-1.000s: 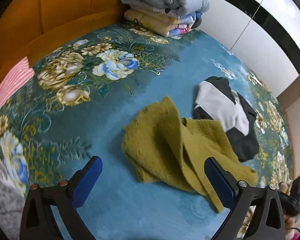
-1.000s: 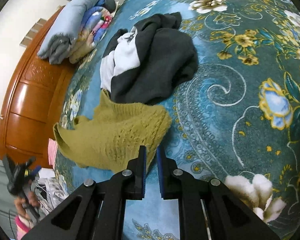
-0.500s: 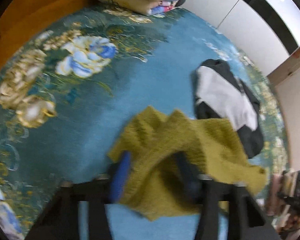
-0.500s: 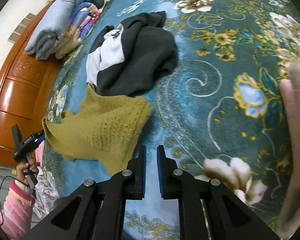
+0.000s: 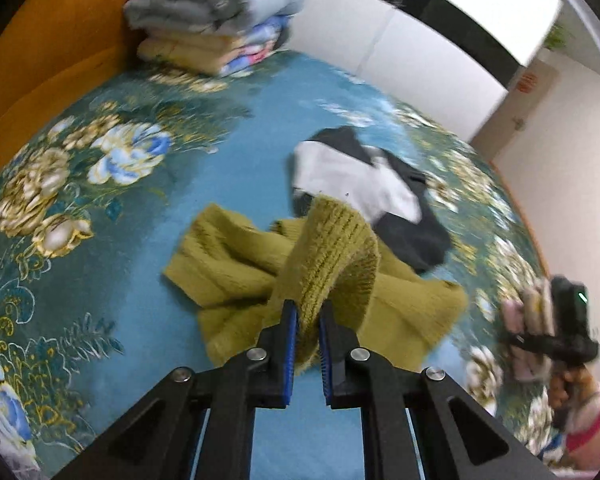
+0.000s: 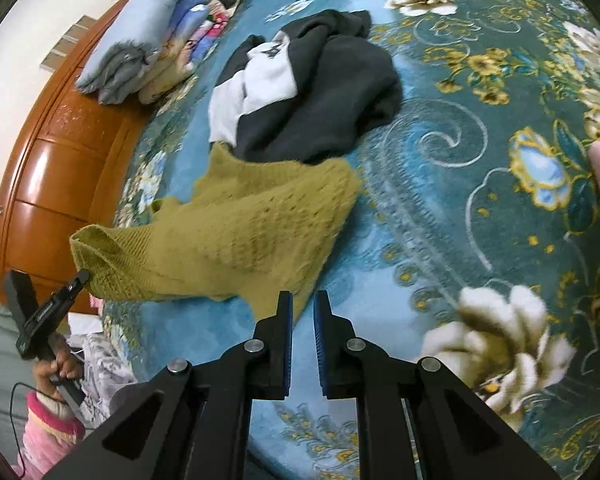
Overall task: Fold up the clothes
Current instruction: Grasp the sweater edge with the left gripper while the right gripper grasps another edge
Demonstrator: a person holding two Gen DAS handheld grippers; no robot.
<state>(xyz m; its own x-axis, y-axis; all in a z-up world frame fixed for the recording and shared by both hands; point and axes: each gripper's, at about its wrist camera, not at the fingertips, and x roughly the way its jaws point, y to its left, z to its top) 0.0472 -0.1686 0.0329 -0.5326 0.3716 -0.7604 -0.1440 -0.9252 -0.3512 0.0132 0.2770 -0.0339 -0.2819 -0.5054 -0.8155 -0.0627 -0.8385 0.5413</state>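
An olive-green knit sweater [image 5: 236, 264] lies crumpled on the blue floral bedspread [image 5: 112, 216]. My left gripper [image 5: 307, 312] is shut on a ribbed edge of the sweater and lifts that part above the bed. In the right wrist view the sweater [image 6: 236, 240] stretches toward the left gripper [image 6: 82, 278] at far left. My right gripper [image 6: 302, 304] is shut and empty, just above the bed near the sweater's lower corner. A black-and-white garment [image 5: 364, 188] lies bunched behind the sweater; it also shows in the right wrist view [image 6: 320, 92].
A stack of folded blankets [image 5: 208, 28] sits at the head of the bed against the wooden headboard [image 6: 56, 160]. A white wall [image 5: 420, 72] runs along the far side. The right gripper and hand [image 5: 556, 332] show at the bed's right edge.
My left gripper was open above the sweater, dropped onto it, closed on its edge and has raised it. My right gripper stayed shut and drew back slightly.
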